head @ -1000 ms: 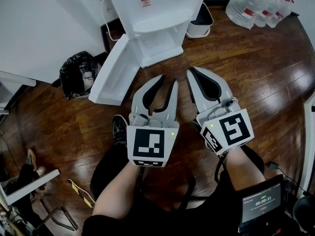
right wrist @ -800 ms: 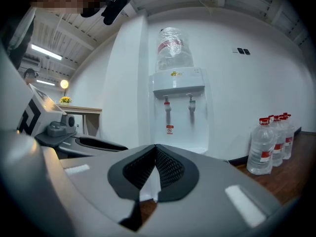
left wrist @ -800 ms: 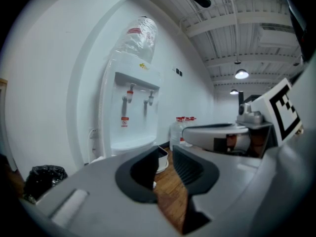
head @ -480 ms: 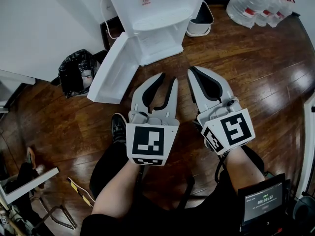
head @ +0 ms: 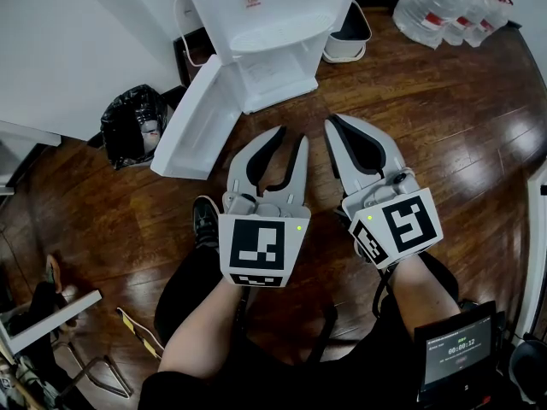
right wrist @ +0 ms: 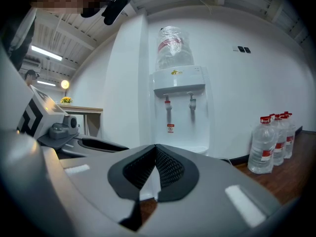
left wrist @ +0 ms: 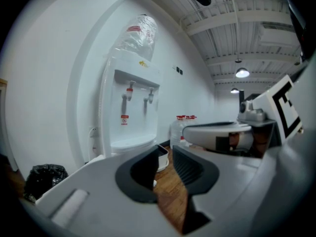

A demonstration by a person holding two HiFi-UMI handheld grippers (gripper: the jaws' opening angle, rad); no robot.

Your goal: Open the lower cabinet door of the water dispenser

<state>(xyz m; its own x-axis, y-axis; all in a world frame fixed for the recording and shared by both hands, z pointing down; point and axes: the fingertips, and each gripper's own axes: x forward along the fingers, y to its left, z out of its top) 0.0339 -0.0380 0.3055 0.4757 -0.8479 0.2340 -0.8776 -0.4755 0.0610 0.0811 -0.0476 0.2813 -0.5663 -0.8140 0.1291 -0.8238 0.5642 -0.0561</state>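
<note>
The white water dispenser (head: 261,11) stands at the top of the head view. Its lower cabinet door (head: 195,120) hangs swung out to the left, and the cabinet's inside (head: 275,73) shows. Both grippers hover over the wooden floor in front of it, apart from it. My left gripper (head: 292,138) points at the cabinet with nothing between its jaws, which stand shut but for a thin slit. My right gripper (head: 330,125) is shut and holds nothing. The left gripper view shows the dispenser (left wrist: 132,107) past the left gripper (left wrist: 165,152). In the right gripper view the dispenser (right wrist: 178,107) rises behind the right gripper (right wrist: 155,147).
A black rubbish bag (head: 132,125) sits left of the open door. A white bin (head: 348,34) stands right of the dispenser, with several water bottles (head: 449,5) at the far right. A timer screen (head: 453,348) is at the lower right, and a shoe (head: 206,223) lies by the left gripper.
</note>
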